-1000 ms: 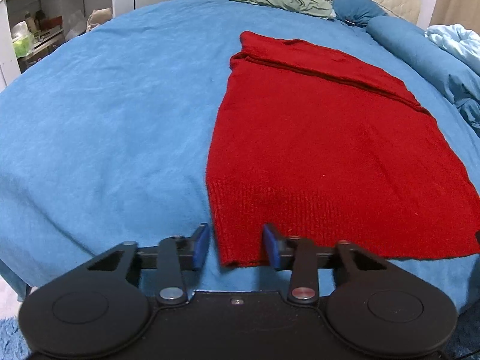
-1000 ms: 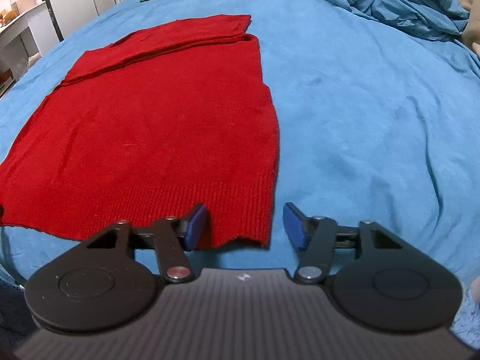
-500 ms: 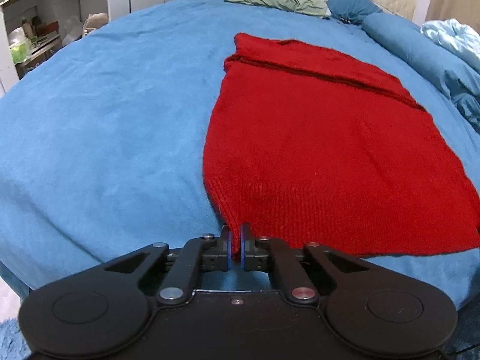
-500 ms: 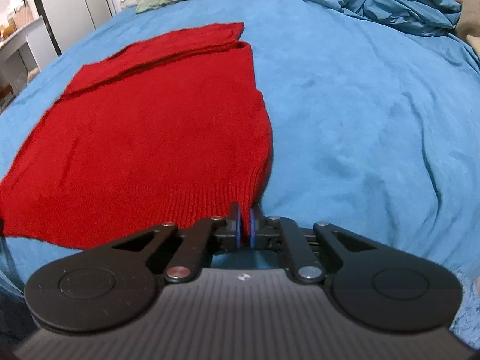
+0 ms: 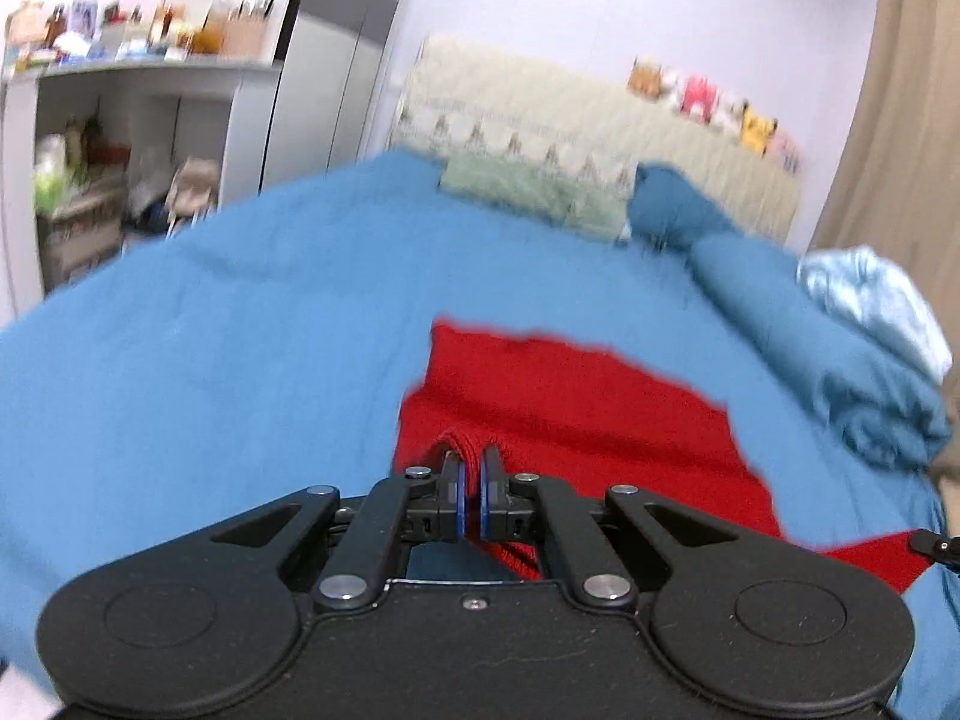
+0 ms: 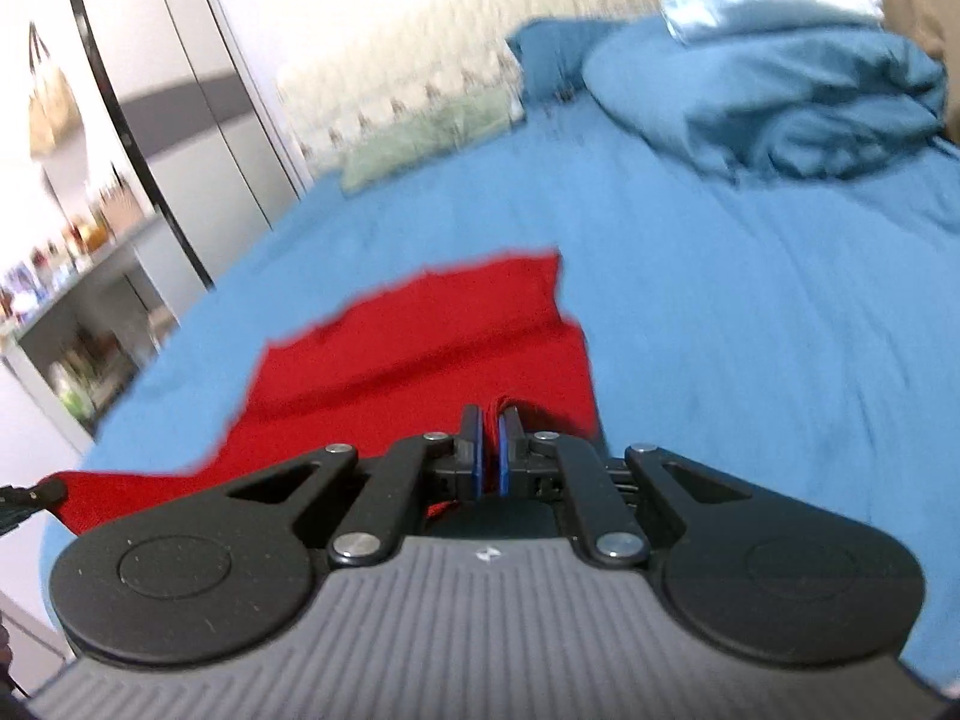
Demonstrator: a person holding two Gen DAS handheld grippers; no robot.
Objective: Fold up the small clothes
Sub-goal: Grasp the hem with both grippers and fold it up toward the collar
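Both grippers [image 5: 471, 468] [image 6: 491, 429] pinch red sweater [image 5: 576, 414] hem

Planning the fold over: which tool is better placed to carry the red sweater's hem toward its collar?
Neither alone: left tool and right tool each clamp a hem corner of the red sweater, so both.

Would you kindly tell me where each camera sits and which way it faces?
Left wrist: on the left gripper, facing up the bed toward the headboard; its fingers pinch the red sweater.
Right wrist: on the right gripper, same heading, pinching the sweater's other corner.
Shared: sweater, bed, headboard, rolled duvet.
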